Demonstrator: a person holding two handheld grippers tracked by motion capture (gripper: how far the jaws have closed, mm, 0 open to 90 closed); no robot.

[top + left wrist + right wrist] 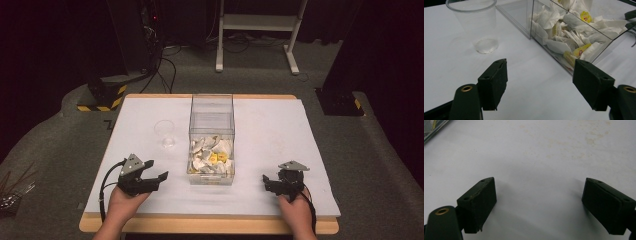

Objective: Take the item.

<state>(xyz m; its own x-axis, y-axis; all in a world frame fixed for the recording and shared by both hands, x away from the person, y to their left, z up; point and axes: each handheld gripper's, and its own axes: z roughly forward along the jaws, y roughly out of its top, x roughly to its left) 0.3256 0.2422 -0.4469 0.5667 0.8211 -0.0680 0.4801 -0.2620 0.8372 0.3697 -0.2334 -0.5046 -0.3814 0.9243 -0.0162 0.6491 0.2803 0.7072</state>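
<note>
A clear plastic box stands mid-table, its near half piled with white and yellow packets. An empty clear cup stands upright just left of it. My left gripper is held at the near left of the table, open, with nothing between its jaws. In the left gripper view the gripper points at bare cloth between the cup and the box. My right gripper sits low at the near right, open and empty. The right gripper view has that gripper wide over stained white cloth.
The white-covered table has a wooden edge at front and back. A corner of the box lies at the upper left of the right gripper view. Beyond the table are a white frame stand, cables and dark equipment on grey carpet.
</note>
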